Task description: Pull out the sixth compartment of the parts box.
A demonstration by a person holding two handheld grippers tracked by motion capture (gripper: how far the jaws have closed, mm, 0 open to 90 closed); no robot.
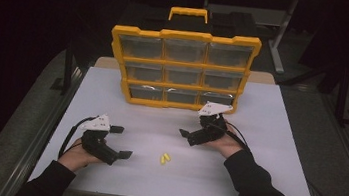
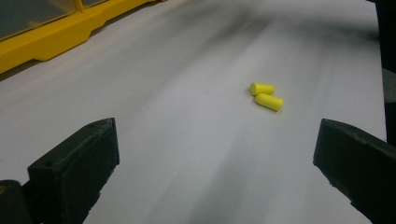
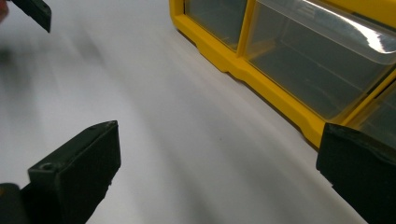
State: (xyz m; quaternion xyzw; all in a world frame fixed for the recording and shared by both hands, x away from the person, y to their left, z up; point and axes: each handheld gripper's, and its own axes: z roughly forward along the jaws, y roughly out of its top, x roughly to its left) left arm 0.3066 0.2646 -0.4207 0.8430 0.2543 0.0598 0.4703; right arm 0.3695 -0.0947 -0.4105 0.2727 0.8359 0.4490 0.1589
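Two yellow foam earplugs (image 1: 165,158) lie side by side on the white table (image 1: 256,153), near its front middle. In the left gripper view the earplugs (image 2: 266,95) rest ahead and slightly right of the jaws. My left gripper (image 1: 121,142) is just left of them, open and holding nothing. A yellow organizer (image 1: 182,69) with clear drawers stands upright at the back. My right gripper (image 1: 197,126) hovers in front of its bottom row, open and holding nothing. In the right gripper view the organizer's lower drawers (image 3: 299,60) are close at the right.
The organizer has a carry handle (image 1: 188,13) on top. A jaw of the other gripper (image 3: 32,11) shows at the top left of the right gripper view. Dark floor and metal frames (image 1: 67,72) surround the table; bare tabletop lies between the hands.
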